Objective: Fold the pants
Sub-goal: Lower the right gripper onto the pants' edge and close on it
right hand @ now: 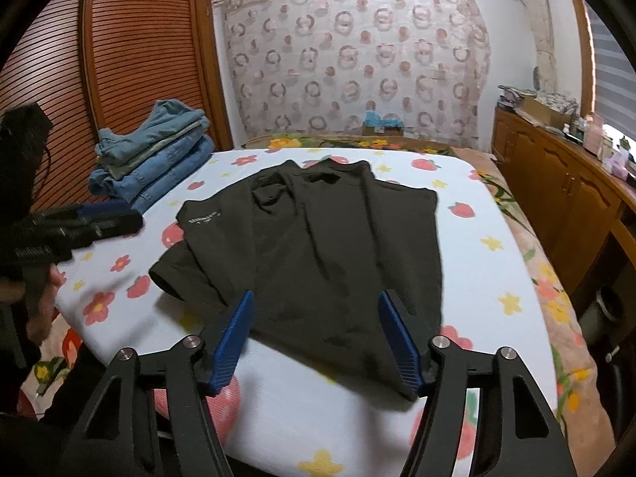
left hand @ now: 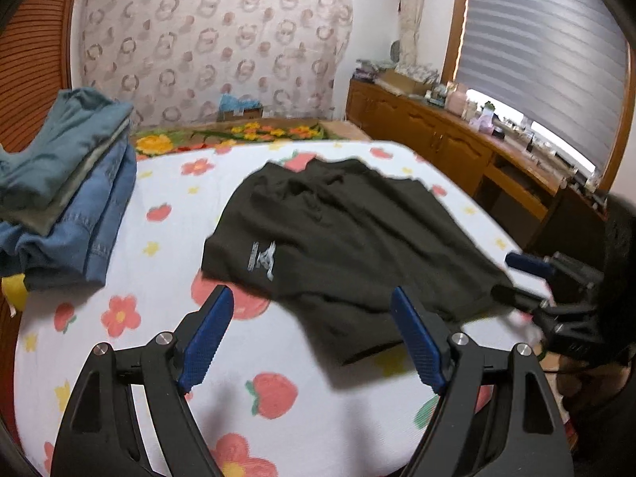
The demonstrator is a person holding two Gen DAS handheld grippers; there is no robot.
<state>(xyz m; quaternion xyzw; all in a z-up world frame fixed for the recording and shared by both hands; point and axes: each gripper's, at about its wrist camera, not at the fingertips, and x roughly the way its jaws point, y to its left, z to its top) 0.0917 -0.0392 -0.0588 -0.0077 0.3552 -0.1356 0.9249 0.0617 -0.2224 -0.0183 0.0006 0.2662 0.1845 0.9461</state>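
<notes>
Dark olive pants point(left hand: 338, 234) with a small white logo lie partly folded on the white flower-print cover point(left hand: 167, 214); they also show in the right wrist view point(right hand: 330, 246). My left gripper point(left hand: 310, 310) is open and empty, its blue pads point(left hand: 206, 338) just above the near edge of the pants. My right gripper point(right hand: 316, 314) is open and empty over the near hem. The right gripper also shows at the right edge of the left wrist view point(left hand: 528, 274). The left gripper shows at the left of the right wrist view point(right hand: 103, 218).
A stack of folded jeans and green garments point(left hand: 67, 190) sits at the far left of the cover, also in the right wrist view point(right hand: 155, 159). A wooden cabinet point(left hand: 457, 147) with clutter runs along the right. A slatted wooden door point(right hand: 119, 59) stands behind the stack.
</notes>
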